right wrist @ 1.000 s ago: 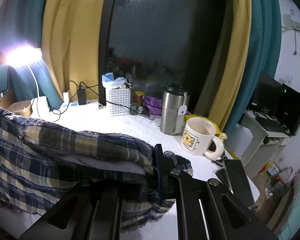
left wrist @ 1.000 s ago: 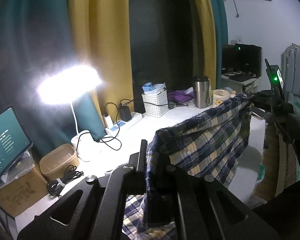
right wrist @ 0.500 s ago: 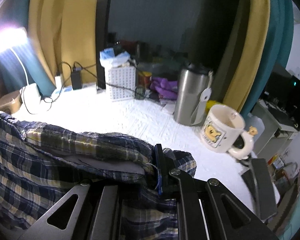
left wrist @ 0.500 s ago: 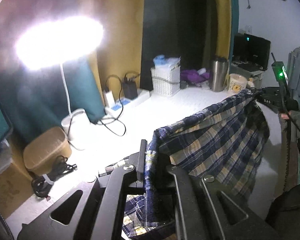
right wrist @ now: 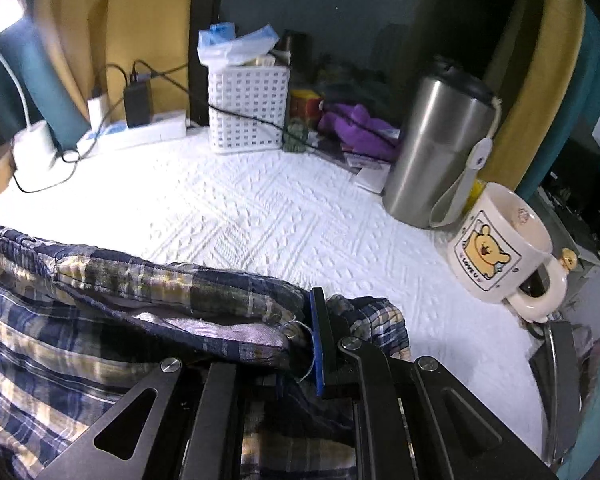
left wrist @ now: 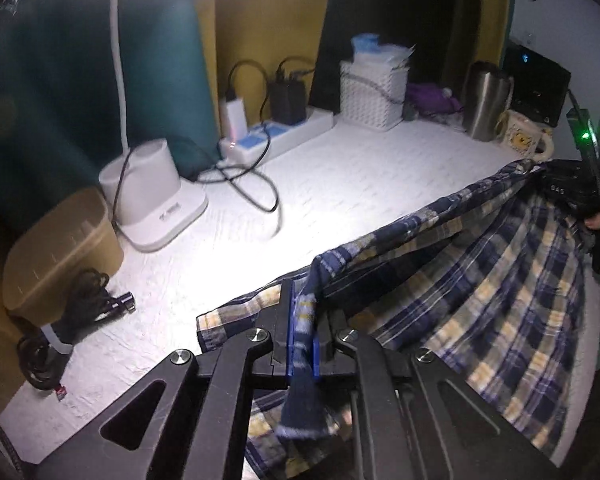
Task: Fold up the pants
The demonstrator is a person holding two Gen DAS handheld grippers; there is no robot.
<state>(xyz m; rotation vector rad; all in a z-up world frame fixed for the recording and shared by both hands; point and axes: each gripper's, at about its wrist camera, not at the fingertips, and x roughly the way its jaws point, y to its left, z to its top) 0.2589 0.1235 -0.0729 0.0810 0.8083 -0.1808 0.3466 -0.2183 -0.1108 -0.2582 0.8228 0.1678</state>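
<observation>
- Left gripper [left wrist: 303, 334]: black, blue pads, jaws pinching top edge of the navy/yellow plaid pants [left wrist: 496, 280].
- Right gripper [right wrist: 300, 344]: jaws clamped on the other end of the same edge, cloth bunched btwn the fingers.
- Pants hang stretched btwn both grippers over the white textured tabletop [right wrist: 260, 208]; lower part drapes at the table's front edge.
- Near right: cream bear-print mug [right wrist: 500, 248], steel tumbler w/ black lid [right wrist: 436, 144] just behind it.
- Near left: tan lidded box [left wrist: 56, 248], coiled black cable [left wrist: 72, 320].
- Mid: white lamp base [left wrist: 152, 196].
- Far: white power strip w/ chargers [left wrist: 276, 132], white lattice basket [right wrist: 248, 108], yellow and teal curtains.
</observation>
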